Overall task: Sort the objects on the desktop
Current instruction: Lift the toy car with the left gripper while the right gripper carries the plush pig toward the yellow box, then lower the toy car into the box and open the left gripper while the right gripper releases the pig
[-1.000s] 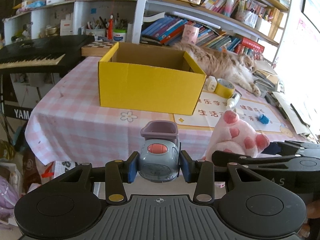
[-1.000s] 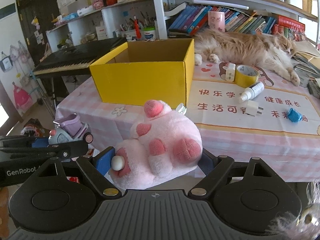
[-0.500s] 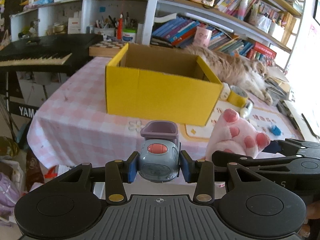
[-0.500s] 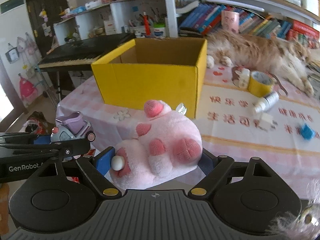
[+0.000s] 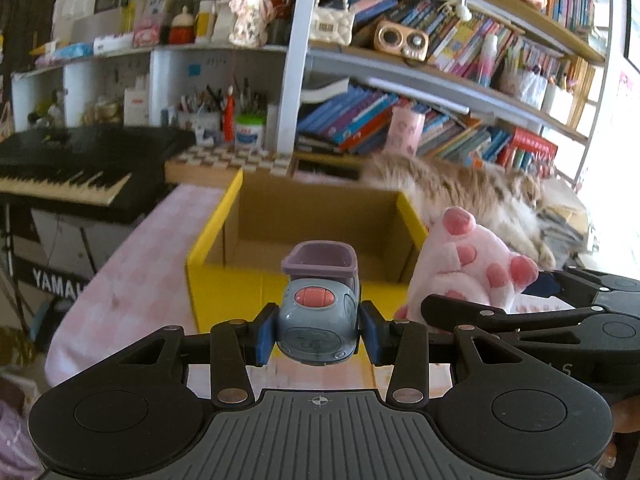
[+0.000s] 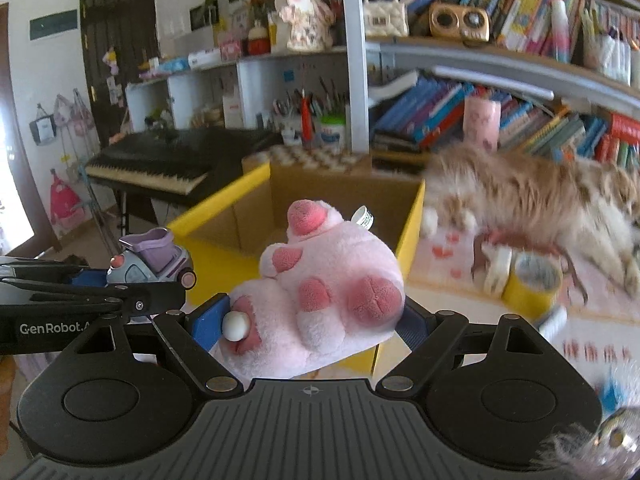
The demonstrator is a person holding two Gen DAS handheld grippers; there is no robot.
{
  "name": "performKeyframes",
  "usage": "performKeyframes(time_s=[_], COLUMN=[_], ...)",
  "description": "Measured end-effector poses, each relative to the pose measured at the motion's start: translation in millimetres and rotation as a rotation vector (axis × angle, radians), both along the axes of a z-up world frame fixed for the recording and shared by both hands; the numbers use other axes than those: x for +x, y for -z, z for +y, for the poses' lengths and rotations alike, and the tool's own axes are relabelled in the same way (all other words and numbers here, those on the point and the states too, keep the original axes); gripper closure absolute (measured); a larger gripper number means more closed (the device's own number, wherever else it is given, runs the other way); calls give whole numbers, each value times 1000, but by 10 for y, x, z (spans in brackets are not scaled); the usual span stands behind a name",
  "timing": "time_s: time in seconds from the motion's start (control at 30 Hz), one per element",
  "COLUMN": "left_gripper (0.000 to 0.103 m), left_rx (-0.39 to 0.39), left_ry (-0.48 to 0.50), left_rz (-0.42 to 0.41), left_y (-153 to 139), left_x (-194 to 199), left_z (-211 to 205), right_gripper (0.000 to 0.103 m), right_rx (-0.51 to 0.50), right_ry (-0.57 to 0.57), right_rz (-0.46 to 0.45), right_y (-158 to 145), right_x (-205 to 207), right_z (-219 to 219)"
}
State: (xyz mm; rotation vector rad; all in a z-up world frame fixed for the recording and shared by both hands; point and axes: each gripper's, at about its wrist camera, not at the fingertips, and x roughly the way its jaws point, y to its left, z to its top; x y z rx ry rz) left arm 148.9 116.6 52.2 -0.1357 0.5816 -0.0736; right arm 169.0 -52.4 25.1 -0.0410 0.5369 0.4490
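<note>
My left gripper [image 5: 318,334] is shut on a grey and purple toy car [image 5: 318,312] and holds it in the air in front of the open yellow cardboard box [image 5: 224,280]. My right gripper [image 6: 316,320] is shut on a pink plush toy [image 6: 328,280], also held in the air just before the box [image 6: 408,236]. The plush shows at the right of the left wrist view [image 5: 472,268]. The toy car shows at the left of the right wrist view [image 6: 154,260]. The two grippers are side by side.
A long-haired cat [image 6: 540,196] lies on the pink checked tablecloth [image 5: 132,276] right of the box. A yellow tape roll [image 6: 532,280] and small bottle stand near it. A black keyboard [image 5: 72,164] stands left; bookshelves [image 5: 440,76] behind.
Both grippers have moved up and forward toward the box, each still holding its toy. The box's inside now shows from above its near wall.
</note>
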Motion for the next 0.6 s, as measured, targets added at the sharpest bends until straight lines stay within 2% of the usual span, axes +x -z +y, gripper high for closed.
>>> performKeyframes(time_s=[0.2, 0.33, 0.43, 0.6], left_gripper=[61, 61, 61, 61], left_rx=[24, 49, 86, 126], left_ry=[0, -17, -23, -28], left_rz=[-50, -44, -9, 73], left_y=[-108, -82, 29, 231], left_x=[335, 620, 882, 1302], left_z=[10, 20, 18, 34], right_gripper=[18, 18, 18, 18], right_rx=[0, -18, -68, -203], right_ry=[-39, -83, -121, -200], right_rz=[-60, -81, -83, -32], right_y=[-158, -200, -147, 47], right_x=[438, 754, 1018, 1511], right_z=[-19, 8, 68, 216])
